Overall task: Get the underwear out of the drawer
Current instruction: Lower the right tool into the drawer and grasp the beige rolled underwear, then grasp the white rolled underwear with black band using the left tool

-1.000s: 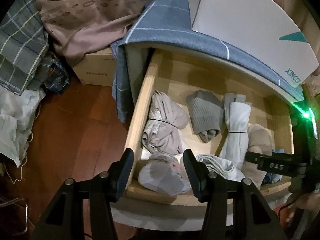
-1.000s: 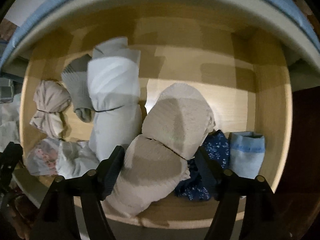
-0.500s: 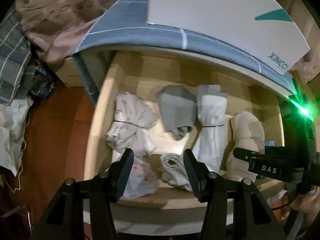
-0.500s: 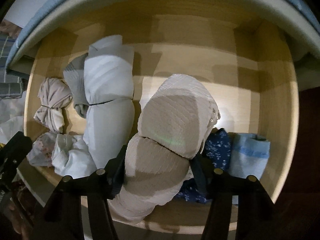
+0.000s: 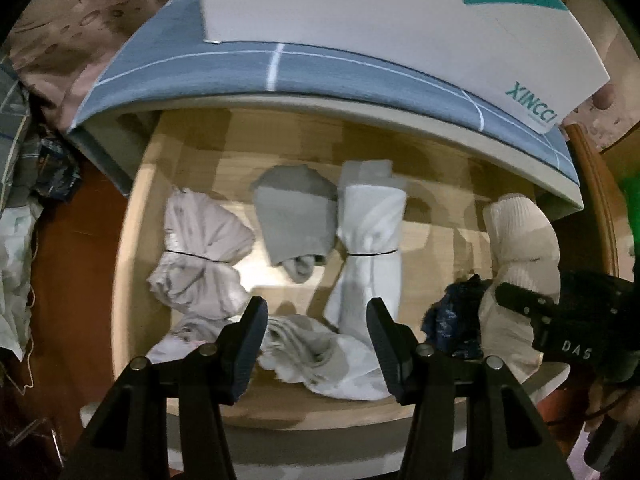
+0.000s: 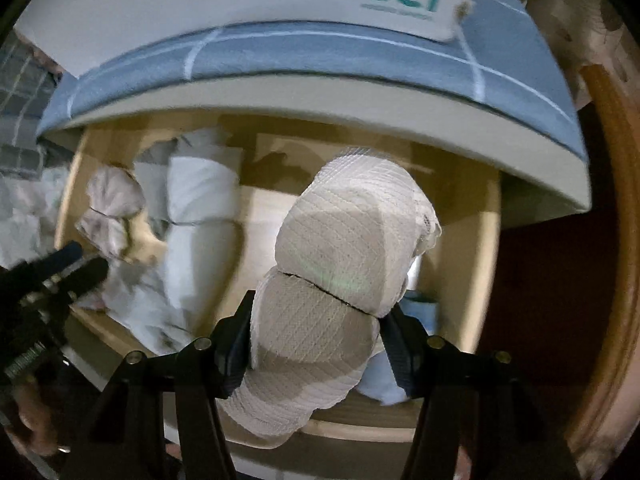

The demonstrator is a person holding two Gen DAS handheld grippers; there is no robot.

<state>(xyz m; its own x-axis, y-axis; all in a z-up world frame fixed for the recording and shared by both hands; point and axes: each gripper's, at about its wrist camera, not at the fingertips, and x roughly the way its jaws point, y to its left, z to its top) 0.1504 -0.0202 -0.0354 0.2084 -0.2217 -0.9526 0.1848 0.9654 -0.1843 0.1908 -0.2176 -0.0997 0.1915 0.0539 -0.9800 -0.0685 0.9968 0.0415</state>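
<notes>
Beige, ribbed knit fills the space between the fingers of the right gripper (image 6: 316,340): its jaws have just been closing, and the pads now press both sides of the beige underwear bundle (image 6: 344,264), a fat roll cinched across its middle by a thin dark band. In the left wrist view the same bundle (image 5: 520,248) stands at the right end of the wooden drawer (image 5: 132,240), its lower part hidden behind the right gripper's black body (image 5: 560,320). The left gripper (image 5: 316,336) hangs above the drawer's front with its fingers spread and nothing between them, touching nothing; a crumpled white cloth (image 5: 320,348) lies below the gap. Behind it sit a white roll tied with a band (image 5: 370,236), a grey folded piece (image 5: 296,216) and a pale pink tied bundle (image 5: 200,248) (all soft with blur). A dark blue patterned item (image 5: 456,320) is half covered beside the beige bundle. Whether the bundle still rests on the drawer floor cannot be told. A white box (image 6: 240,8) lies on the blue cloth (image 6: 320,60) above.
</notes>
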